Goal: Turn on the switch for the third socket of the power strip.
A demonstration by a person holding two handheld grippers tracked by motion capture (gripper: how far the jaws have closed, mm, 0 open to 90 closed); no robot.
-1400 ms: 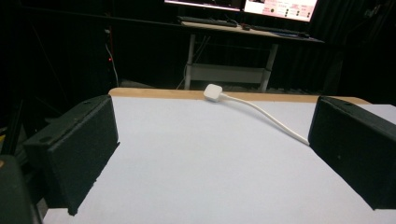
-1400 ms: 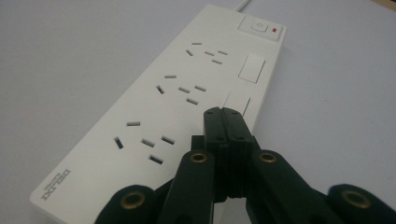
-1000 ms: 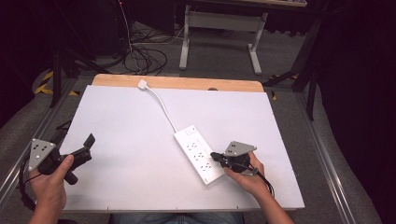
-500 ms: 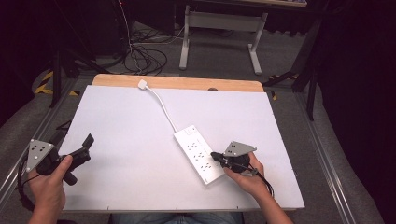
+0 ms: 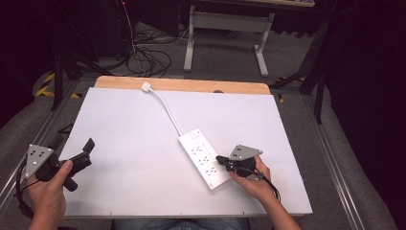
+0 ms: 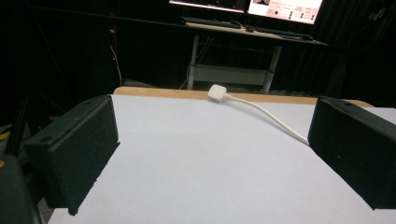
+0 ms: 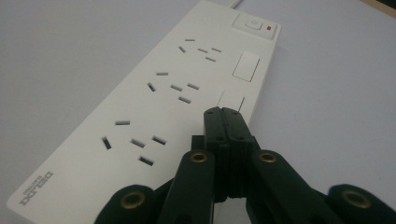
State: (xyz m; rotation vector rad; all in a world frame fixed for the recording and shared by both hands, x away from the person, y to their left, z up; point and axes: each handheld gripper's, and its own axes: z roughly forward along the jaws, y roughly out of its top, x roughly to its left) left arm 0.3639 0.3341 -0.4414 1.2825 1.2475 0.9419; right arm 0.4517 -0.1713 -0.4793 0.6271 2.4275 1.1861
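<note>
A white power strip (image 5: pixel 205 157) is seen lying flat on the white table (image 5: pixel 143 143), a little right of the middle, with its cable (image 5: pixel 167 111) running toward the far edge, where the plug (image 5: pixel 146 86) rests. The right claw (image 5: pixel 221 158) is held with its jaws pressed together, nothing between them, and its tip is placed over the right side of the power strip (image 7: pixel 154 98), just at the small rocker switches (image 7: pixel 231 100) beside the 3 groups of sockets; whether the tip touches a switch cannot be told. The step in hand is judged to be the pressing of 1 switch. For the next move, a short and straight push downward is needed, without the strip being shifted. The left claw (image 5: pixel 72 158) is kept well apart at the left edge of the table, with its jaws wide apart and empty.
</note>
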